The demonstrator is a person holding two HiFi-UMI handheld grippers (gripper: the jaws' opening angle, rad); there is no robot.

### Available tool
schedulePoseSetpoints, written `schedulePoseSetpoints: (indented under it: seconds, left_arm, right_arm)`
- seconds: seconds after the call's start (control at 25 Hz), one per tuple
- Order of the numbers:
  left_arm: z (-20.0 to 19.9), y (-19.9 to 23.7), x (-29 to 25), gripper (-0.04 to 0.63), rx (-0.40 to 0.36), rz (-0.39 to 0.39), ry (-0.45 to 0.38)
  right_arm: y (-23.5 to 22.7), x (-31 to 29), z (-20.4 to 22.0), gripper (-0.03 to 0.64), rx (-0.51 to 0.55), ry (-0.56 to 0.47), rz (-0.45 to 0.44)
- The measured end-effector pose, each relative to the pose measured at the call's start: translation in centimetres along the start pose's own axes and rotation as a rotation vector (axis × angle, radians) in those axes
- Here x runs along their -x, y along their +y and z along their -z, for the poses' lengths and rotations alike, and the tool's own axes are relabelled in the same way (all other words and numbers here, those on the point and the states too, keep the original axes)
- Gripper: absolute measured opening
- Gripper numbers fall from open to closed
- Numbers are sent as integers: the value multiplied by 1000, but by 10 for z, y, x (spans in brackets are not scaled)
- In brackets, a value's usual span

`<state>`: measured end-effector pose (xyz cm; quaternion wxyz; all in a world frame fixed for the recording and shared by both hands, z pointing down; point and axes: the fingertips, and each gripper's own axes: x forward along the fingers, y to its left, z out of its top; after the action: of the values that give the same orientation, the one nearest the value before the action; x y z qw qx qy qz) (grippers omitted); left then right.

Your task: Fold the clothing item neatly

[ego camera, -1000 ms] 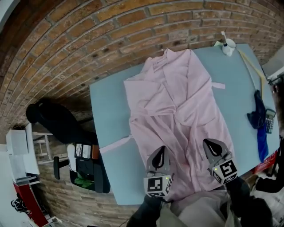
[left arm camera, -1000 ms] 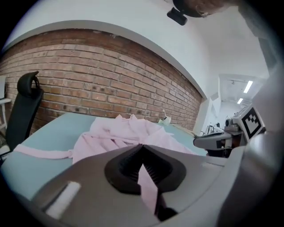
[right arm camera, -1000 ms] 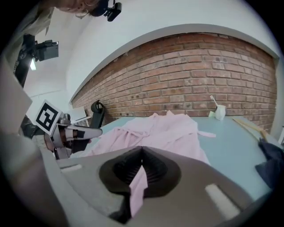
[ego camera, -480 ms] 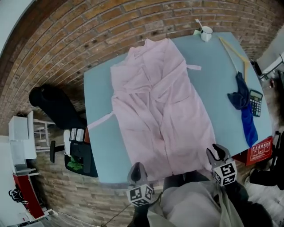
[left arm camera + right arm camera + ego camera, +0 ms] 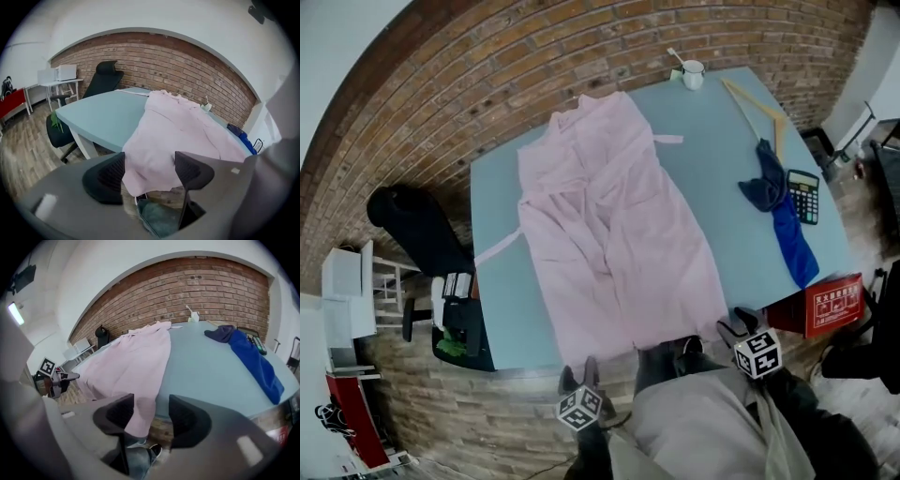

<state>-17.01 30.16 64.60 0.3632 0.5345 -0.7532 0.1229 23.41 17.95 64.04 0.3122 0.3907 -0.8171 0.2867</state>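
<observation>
A pink robe point(image 5: 614, 225) lies spread lengthwise on a pale blue desk point(image 5: 506, 309). Its long axis runs straight away from the person, with the collar at the far end by the brick wall. The hem point(image 5: 619, 345) is at the near edge and droops a little over it.

Both tools sit at the near edge, pointing forward and down toward the hem. The left hand-held gripper point(image 5: 579, 373) is just below the hem's left corner. The right hand-held gripper point(image 5: 734, 325) is just beside the hem's right corner. Neither is clearly nearer, and they flank the hem across its width.

Both pairs of jaws have just been opening and now stand spread. In each gripper view the hanging pink cloth shows in the gap, but the pads do not press on it, so nothing is held.

The robe stretches ahead of both tools. A lengthwise fold would likely start by pinching these two near corners and carrying them toward the collar.
</observation>
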Motion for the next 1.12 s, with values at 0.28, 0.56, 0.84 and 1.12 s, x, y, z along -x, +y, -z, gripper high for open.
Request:
schedulePoseSetpoints:
  seconds: [0.28, 0.56, 0.84, 1.12]
  left_arm:
    - [-1, 15, -8, 436, 72, 36, -81]
    - [-1, 2, -11, 393, 125, 43, -129]
    - [-5, -24, 22, 58, -116, 192, -102]
    - [-12, -42, 74, 58, 35, 392, 52]
  right_arm:
    - [25, -11, 3, 224, 191, 9, 13]
    - [39, -12, 11, 148, 430, 15, 94]
    - [26, 15, 0, 21, 146, -126, -27]
    - [25, 69, -17, 21, -201, -105, -295]
